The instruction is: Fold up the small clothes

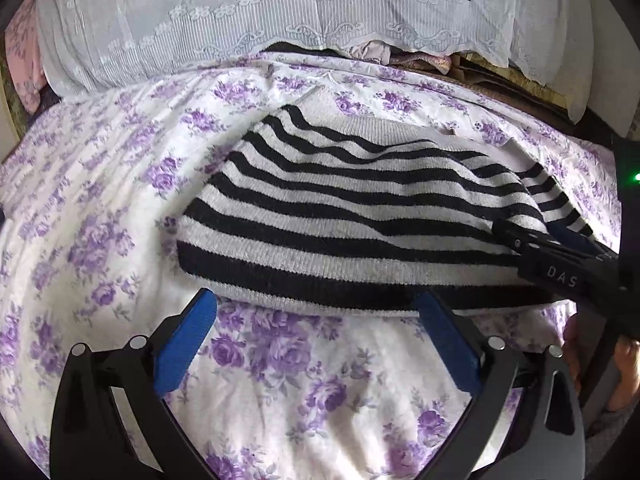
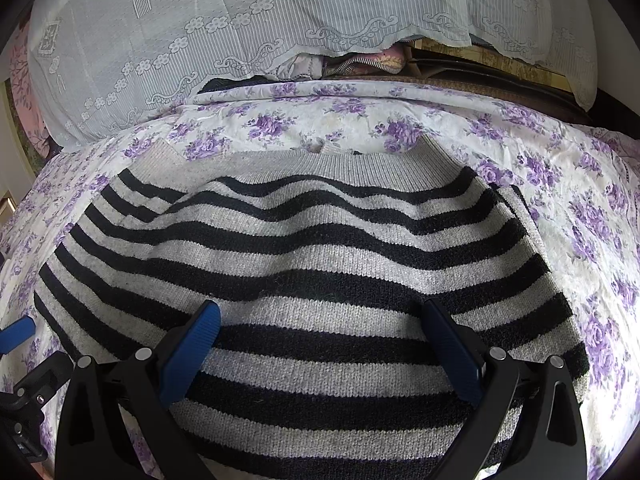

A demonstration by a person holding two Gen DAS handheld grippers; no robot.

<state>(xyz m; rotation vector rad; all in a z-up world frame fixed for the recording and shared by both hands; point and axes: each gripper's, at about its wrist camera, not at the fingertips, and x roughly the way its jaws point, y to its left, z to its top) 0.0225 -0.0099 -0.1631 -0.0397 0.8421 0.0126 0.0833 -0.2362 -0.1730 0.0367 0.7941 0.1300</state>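
Note:
A small black-and-grey striped knit sweater (image 1: 352, 216) lies folded on a purple-flowered bedsheet (image 1: 100, 184). My left gripper (image 1: 318, 300) is open, its blue pads just short of the sweater's near hem, over the sheet. My right gripper (image 2: 320, 312) is open and empty just above the sweater's middle (image 2: 304, 248). The right gripper also shows in the left wrist view (image 1: 560, 256) at the sweater's right edge. A blue fingertip (image 2: 16, 334) of the left gripper shows at the right wrist view's left edge.
A white lace cloth (image 1: 260, 12) drapes over piled items at the back of the bed. Pink floral fabric (image 1: 20, 52) sits at the far left. A dark wooden edge (image 2: 500, 80) runs along the back right. Flowered sheet (image 2: 580, 220) surrounds the sweater.

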